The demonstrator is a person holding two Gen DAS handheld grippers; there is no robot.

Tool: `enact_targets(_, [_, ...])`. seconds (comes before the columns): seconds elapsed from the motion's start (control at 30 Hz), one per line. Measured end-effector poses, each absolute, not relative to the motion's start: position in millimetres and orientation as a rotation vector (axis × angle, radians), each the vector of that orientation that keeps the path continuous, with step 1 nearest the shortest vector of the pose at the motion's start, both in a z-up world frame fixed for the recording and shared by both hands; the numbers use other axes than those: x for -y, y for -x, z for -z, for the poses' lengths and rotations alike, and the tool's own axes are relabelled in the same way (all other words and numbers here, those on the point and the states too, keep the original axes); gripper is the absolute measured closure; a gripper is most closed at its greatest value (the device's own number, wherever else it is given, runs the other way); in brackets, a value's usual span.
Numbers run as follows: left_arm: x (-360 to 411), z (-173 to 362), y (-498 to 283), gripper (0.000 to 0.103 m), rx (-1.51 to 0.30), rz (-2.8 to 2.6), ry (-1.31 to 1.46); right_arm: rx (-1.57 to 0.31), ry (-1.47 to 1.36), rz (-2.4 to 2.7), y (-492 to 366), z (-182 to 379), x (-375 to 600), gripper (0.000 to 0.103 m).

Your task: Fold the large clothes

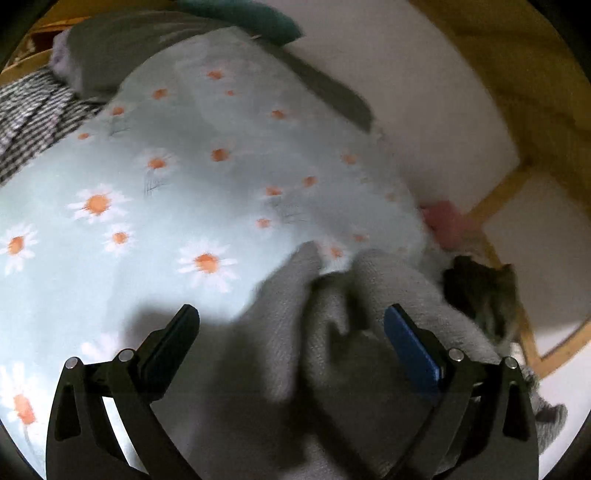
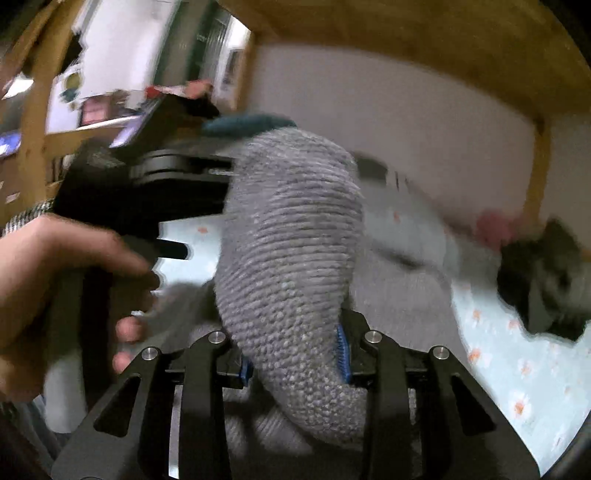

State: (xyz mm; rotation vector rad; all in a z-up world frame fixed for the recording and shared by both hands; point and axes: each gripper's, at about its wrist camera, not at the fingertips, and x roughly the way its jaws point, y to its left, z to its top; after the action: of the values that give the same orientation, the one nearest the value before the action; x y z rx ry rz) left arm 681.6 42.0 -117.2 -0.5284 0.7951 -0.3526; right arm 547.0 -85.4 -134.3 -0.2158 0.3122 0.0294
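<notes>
Two tools: right tool [image 2: 295,363] clamps soft, limp grey knit [image 2: 291,236]; left tool [image 1: 291,332] gapes, empty. Grip edges.

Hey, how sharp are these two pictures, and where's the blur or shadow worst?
Left wrist view: daisy bedsheet smeared by motion, deep shadow over the grey knit garment near the left gripper. Right wrist view: knit ribs fairly crisp, background and hand streaked; fisheye bends the wooden frame.

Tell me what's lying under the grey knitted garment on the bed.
Under the grey knitted garment lies a pale blue daisy-print bedcover, visible all around it. How the cover looks directly beneath the knit is hidden. The right hand-held gripper pinches a fold of it.
</notes>
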Motion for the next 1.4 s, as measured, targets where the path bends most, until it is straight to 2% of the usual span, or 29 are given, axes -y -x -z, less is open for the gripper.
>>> enact_targets(0.1, [-48, 104, -673, 0.005, -0.709, 0.37, 0.552, -0.292, 0.312, -0.095, -542, 147, 66, 0.069])
enact_targets(0.17, [-47, 94, -668, 0.005, -0.68, 0.304, 0.427, -0.412, 0.381, -0.13, -554, 171, 53, 0.068])
enact_targets(0.23, [-52, 80, -660, 0.005, -0.645, 0.189, 0.318, -0.424, 0.52, -0.12, -552, 190, 33, 0.066])
enact_targets(0.37, [-58, 51, -644, 0.005, -0.57, 0.373, 0.378, -0.476, 0.542, -0.161, -555, 186, 29, 0.066])
enact_targets(0.5, [-33, 50, -645, 0.005, -0.617, 0.539, 0.311, -0.466, 0.589, -0.204, -544, 188, 30, 0.064])
enact_targets(0.67, [-2, 94, -660, 0.005, -0.87, 0.49, 0.12, -0.458, 0.606, -0.187, -534, 185, 38, 0.054])
enact_targets(0.73, [-6, 124, -669, 0.004, -0.992, 0.352, 0.039, -0.485, 0.551, -0.246, -529, 175, 51, 0.049])
enact_targets(0.77, [-10, 137, -673, 0.004, -1.031, 0.36, 0.067, -0.517, 0.507, -0.31, -526, 167, 62, 0.048])
enact_targets(0.8, [-16, 143, -675, 0.004, -1.053, 0.376, 0.128, -0.551, 0.446, -0.374, -521, 156, 72, 0.041])
enact_targets(0.83, [-23, 147, -677, 0.004, -1.071, 0.386, 0.192, -0.568, 0.342, -0.474, -514, 141, 87, 0.021])
enact_targets(0.87, [-25, 149, -677, 0.004, -1.075, 0.39, 0.211, -0.559, 0.227, -0.562, -505, 124, 104, 0.01])
enact_targets(0.9, [-25, 149, -674, 0.004, -1.066, 0.393, 0.204, -0.531, 0.127, -0.62, -497, 109, 121, 0.004])
enact_targets(1.0, [-27, 151, -670, 0.004, -1.067, 0.383, 0.223, -0.502, -0.095, -0.621, -491, 78, 180, 0.004])
enact_targets(1.07, [-25, 152, -664, 0.004, -1.07, 0.378, 0.226, -0.589, -0.226, -0.477, -512, 85, 228, 0.004])
enact_targets(1.17, [-32, 150, -663, 0.004, -1.076, 0.369, 0.235, -0.81, -0.588, -0.402, -558, 141, 297, 0.004])
enact_targets(1.27, [-32, 157, -665, 0.004, -1.082, 0.372, 0.255, -1.046, -0.864, -0.551, -598, 204, 310, 0.003])
enact_targets(1.4, [-37, 161, -663, 0.004, -1.077, 0.369, 0.316, -1.066, -0.927, -0.611, -614, 222, 301, 0.003])
